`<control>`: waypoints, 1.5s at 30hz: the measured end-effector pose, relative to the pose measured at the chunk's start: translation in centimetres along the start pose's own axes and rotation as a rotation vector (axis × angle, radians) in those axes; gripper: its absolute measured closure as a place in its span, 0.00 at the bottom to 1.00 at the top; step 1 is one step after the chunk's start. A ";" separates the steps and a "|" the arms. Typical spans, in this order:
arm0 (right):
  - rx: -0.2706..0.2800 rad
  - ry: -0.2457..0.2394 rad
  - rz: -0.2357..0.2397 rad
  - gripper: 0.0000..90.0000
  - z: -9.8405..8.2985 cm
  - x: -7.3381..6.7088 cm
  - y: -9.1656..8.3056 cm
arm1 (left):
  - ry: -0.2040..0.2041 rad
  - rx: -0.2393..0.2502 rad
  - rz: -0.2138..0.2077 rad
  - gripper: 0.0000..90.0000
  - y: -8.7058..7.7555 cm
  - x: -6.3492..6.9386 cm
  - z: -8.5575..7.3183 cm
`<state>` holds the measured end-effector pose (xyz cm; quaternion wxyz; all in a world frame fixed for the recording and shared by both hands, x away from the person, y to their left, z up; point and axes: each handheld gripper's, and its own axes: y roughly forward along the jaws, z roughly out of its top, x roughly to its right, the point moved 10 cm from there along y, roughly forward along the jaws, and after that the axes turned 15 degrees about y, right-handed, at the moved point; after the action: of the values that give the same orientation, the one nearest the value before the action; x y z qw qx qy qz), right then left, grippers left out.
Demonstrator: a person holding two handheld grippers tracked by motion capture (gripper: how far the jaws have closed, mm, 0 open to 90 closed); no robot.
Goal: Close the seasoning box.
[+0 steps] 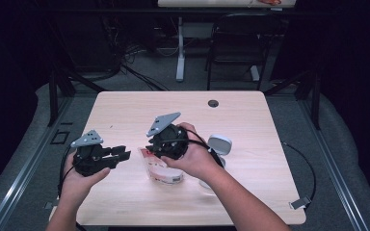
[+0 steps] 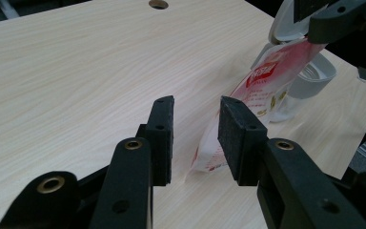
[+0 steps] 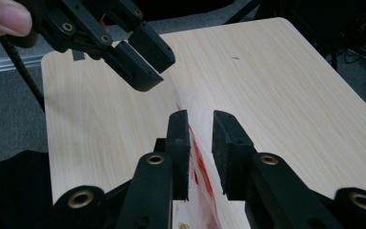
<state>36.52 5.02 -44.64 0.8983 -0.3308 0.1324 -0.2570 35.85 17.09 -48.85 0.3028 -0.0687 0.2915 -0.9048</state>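
Tabletop: pale wood tabletop (image 1: 250,120), dark room around.
Pouch: red-and-white plastic pouch (image 2: 262,90), propped at an angle mid-tabletop.
Right tool (image 3: 201,125): you straddle its top edge; contact unclear.
Left tool (image 2: 196,110): spread, empty, waiting beside it.

Black left gripper (image 1: 123,155) and right gripper (image 1: 150,147) (brass-ringed screw holes), grey three-cornered plates.

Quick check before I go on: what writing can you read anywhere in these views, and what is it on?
Nothing reads clearly.
Pouch: a white logo word on a red band, too blurred to read.
Same pouch: small lines of print and little pictures beneath the band, too small to read.
Table, white container: no writing shows.
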 end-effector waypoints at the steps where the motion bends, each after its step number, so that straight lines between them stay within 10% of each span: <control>1: -0.004 -0.005 0.000 0.85 0.0 -0.1 0.1 | 0.000 0.001 0.001 0.74 0.0 0.0 0.0; 45: -0.146 -0.035 -0.006 0.87 -0.7 -0.2 3.6 | -0.002 -0.012 -0.007 0.74 0.3 0.0 -0.3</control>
<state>37.38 7.10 -47.55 0.8732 -0.4002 0.1342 -0.2437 35.94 17.08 -49.27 0.2994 -0.0725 0.2961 -0.9041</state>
